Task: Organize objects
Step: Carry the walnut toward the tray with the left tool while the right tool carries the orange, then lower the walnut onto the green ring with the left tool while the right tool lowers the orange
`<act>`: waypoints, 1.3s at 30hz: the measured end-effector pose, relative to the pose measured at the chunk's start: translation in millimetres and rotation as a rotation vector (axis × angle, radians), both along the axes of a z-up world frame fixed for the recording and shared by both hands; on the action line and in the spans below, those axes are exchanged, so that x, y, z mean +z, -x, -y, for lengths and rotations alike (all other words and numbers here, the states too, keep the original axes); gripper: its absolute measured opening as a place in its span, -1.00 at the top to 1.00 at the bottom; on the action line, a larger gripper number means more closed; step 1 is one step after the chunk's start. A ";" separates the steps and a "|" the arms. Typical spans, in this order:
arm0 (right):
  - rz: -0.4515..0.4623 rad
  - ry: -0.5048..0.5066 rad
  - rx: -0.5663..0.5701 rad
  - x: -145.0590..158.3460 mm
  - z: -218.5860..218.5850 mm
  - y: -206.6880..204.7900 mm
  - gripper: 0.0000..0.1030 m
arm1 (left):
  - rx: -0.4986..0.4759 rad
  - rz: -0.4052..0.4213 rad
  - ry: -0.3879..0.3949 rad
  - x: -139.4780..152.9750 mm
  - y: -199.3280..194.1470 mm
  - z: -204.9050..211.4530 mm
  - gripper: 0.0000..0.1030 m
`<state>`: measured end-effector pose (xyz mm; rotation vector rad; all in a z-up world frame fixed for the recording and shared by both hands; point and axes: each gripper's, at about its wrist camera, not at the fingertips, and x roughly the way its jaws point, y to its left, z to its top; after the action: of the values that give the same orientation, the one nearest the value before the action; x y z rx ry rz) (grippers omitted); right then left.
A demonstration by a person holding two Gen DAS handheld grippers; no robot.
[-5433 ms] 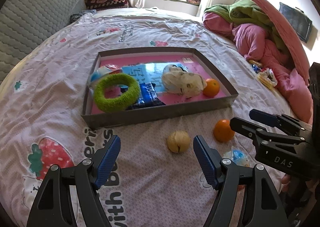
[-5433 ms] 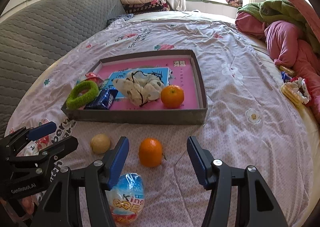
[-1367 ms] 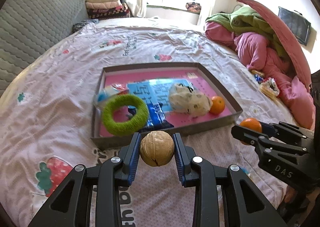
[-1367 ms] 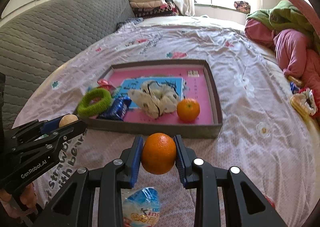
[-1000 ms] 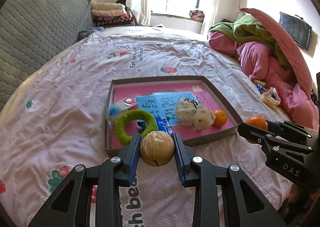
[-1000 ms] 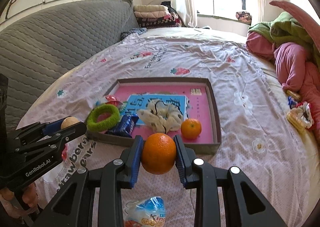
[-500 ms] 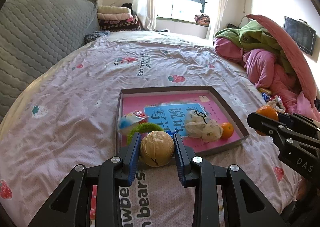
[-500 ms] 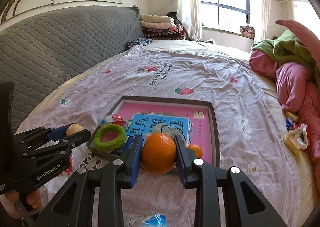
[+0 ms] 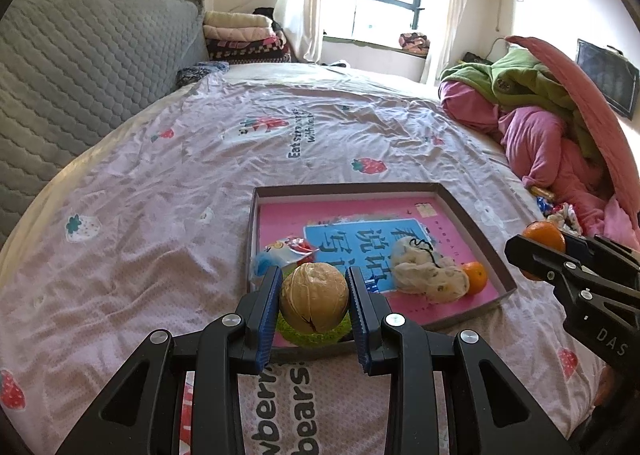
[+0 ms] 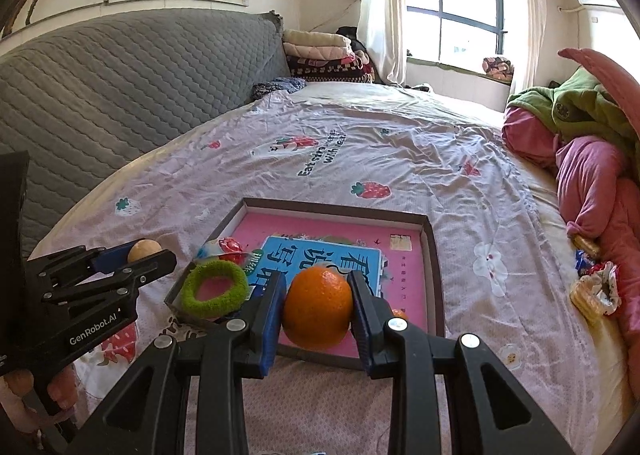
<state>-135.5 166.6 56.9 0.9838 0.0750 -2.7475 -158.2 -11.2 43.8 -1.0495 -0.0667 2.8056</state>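
**Two grippers loaded, both above the tray's near edge**

Two grasps to report. Left gripper (image 9: 313, 305) is clamped on a walnut (image 9: 313, 298), blue pads touching it on both sides, held in the air over the near-left corner of the grey tray (image 9: 472, 211). Right gripper (image 10: 318, 311) is clamped on an orange (image 10: 318, 309), also lifted, over the tray's near edge toward its right side.

Tray sits on the strawberry-print bedsheet (image 9: 160, 215), pink liner inside. Contents:
- green fuzzy ring (image 10: 213, 289) at the near-left corner, partly hidden behind the walnut in the left wrist view
- snack packet (image 9: 286, 251) just behind the ring, along the left wall
- blue booklet (image 9: 360, 239) flat in the middle
- cream scrunchie (image 9: 428, 273) on the booklet's near-right part
- second, smaller orange (image 9: 476, 271) touching the scrunchie, near the tray's right wall

Each gripper shows in the other's view: the right one with its orange at the right edge of the left wrist view, the left one with its walnut at the left edge of the right wrist view.

Pink and green bedding (image 9: 540, 111) is piled along the bed's right side; grey quilted headboard (image 9: 80, 67) on the left.
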 end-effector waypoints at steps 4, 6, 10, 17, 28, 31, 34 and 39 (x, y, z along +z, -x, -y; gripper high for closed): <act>0.020 0.001 0.002 -8.6 -0.9 7.2 0.38 | 0.001 0.018 0.000 -9.5 6.6 0.9 0.36; 0.031 0.003 0.002 -14.4 -1.7 11.4 0.38 | -0.001 0.026 -0.001 -14.4 10.3 0.1 0.36; 0.058 0.000 0.003 -27.7 -1.8 18.6 0.38 | 0.001 0.048 0.000 -26.7 18.2 -0.7 0.36; 0.112 -0.008 0.015 -53.8 -1.8 34.6 0.38 | 0.008 0.088 0.003 -50.2 33.3 -2.6 0.36; 0.173 -0.033 0.021 -85.9 -4.1 53.5 0.38 | 0.006 0.103 0.023 -68.4 46.6 -7.6 0.36; 0.183 -0.032 0.023 -91.5 -4.5 55.8 0.38 | 0.012 0.113 0.024 -73.1 51.0 -7.5 0.36; 0.192 -0.046 0.029 -96.8 -2.5 57.8 0.38 | 0.019 0.128 0.026 -78.9 55.3 -7.1 0.36; 0.206 -0.046 0.029 -103.3 -1.4 58.6 0.37 | 0.025 0.133 0.022 -83.1 57.8 -6.1 0.36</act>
<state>-194.1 168.0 -46.4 1.2614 0.1182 -2.6125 -216.0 -5.1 -39.4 -1.2470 -0.0640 2.7611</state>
